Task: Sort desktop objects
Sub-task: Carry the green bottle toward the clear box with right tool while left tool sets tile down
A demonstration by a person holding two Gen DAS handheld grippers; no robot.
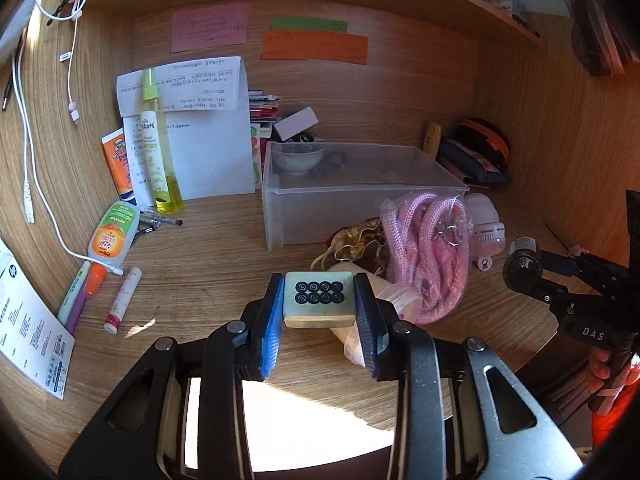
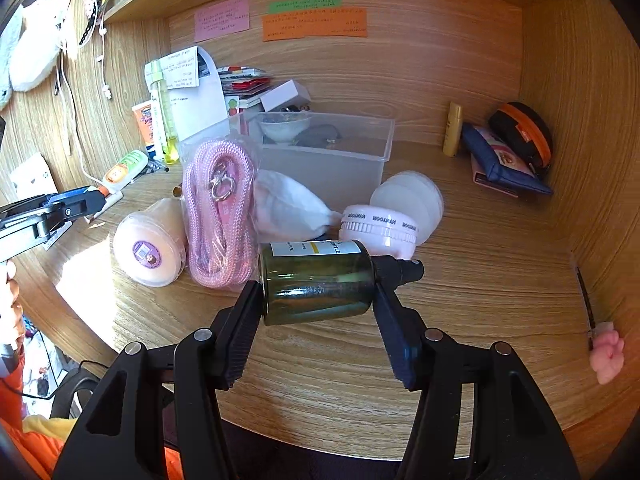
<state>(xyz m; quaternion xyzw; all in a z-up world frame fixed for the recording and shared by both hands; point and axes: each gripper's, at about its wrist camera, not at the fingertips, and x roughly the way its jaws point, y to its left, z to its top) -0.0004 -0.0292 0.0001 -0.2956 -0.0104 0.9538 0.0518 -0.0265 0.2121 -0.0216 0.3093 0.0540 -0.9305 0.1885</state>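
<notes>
Two tongs, each clamped on one small thing above the tabletop [image 1: 208,264].

Left tongs [image 1: 319,300] squeezed tight on a tile with eight black rings [image 1: 319,298], held up near the pink rope [image 1: 428,248]. Right tongs [image 2: 318,284] squeezed tight on a dark green bottle [image 2: 316,282] lying sideways, black cap to the right. Clear box [image 1: 360,192] farther back in the middle, white bowl [image 1: 298,158] inside.

Pink [image 1: 209,28], green [image 1: 309,25] and orange [image 1: 315,46] paper notes were stuck on the far wooden wall. White cables [image 1: 28,128] hung down the left wall. A printed white sheet [image 1: 28,332] lay at the near left.
</notes>
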